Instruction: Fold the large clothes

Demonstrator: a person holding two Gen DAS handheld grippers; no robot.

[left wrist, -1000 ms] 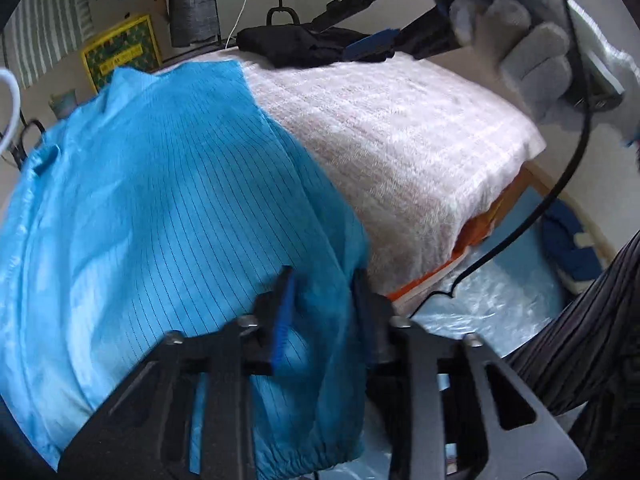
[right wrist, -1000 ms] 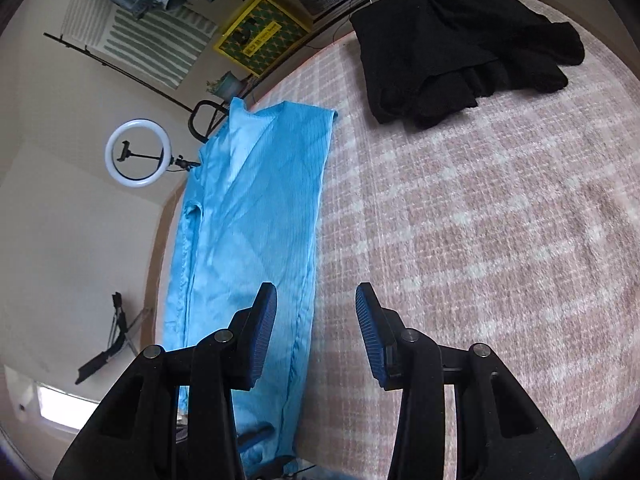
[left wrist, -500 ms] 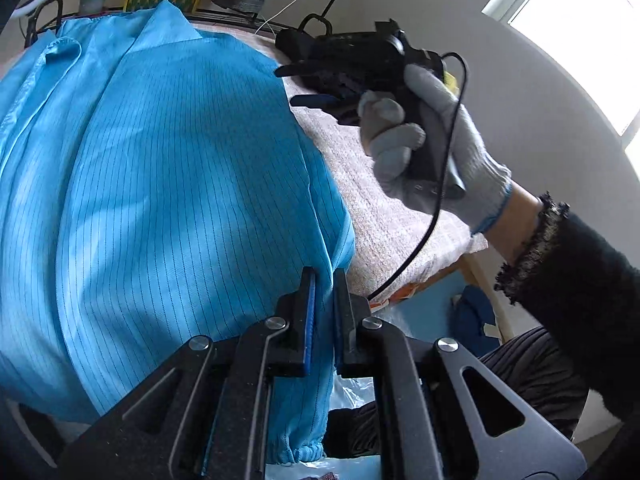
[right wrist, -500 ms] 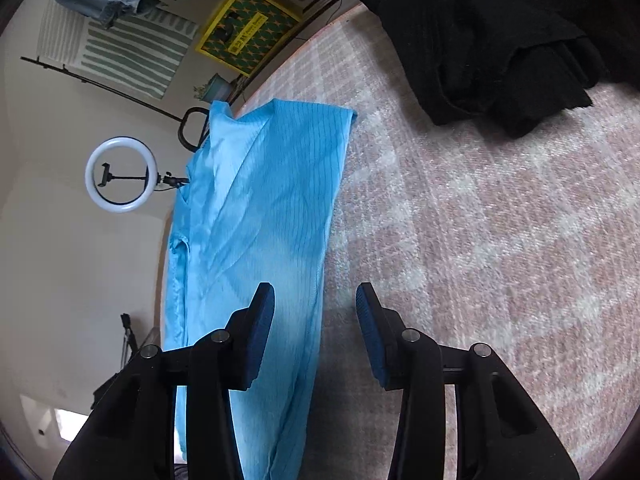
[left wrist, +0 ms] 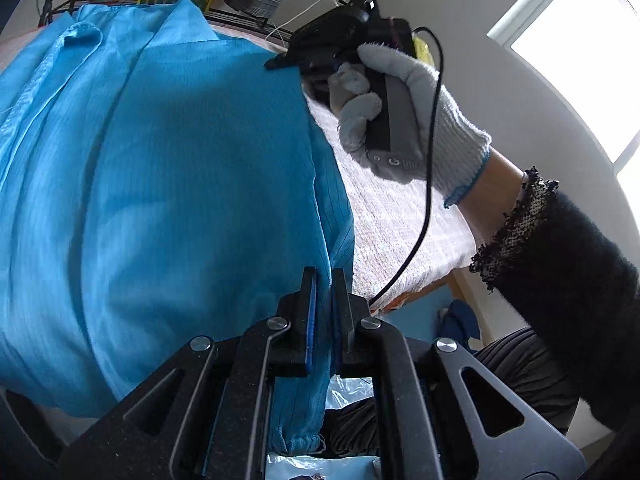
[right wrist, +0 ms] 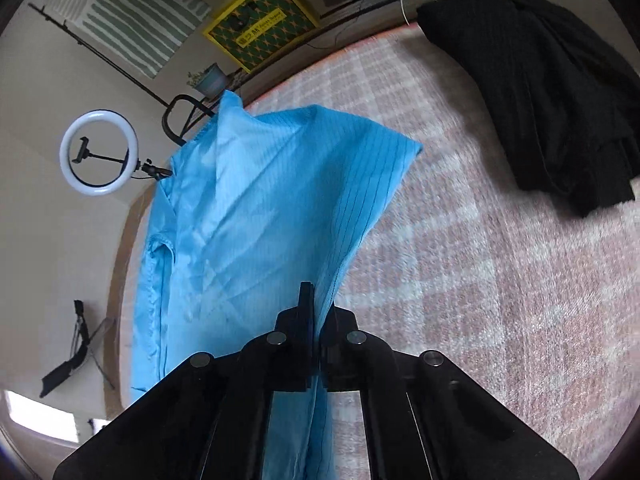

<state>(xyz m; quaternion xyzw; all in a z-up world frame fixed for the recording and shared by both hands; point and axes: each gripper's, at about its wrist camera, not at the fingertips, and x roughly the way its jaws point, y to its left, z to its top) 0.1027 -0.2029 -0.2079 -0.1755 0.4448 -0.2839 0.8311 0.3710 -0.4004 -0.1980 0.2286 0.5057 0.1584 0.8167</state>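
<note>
We clamp both grippers, left (left wrist: pixel 324 280) and right (right wrist: pixel 318 300), on the blue garment (left wrist: pixel 180 180); black clothing (right wrist: pixel 540 92) lies at two o'clock.

The blue garment (left wrist: pixel 168 184) spills past the left edge of the left wrist view, so its full spread can't be judged. Its lower hem vanishes behind the left gripper (left wrist: pixel 323 292). In the right wrist view the cloth drops out of frame at the bottom, behind the right gripper (right wrist: pixel 318 312). The checked bed cover (right wrist: pixel 500 280) is smeared with blur on the right. The black clothing (right wrist: pixel 540 92) is cut off at the right edge.
</note>
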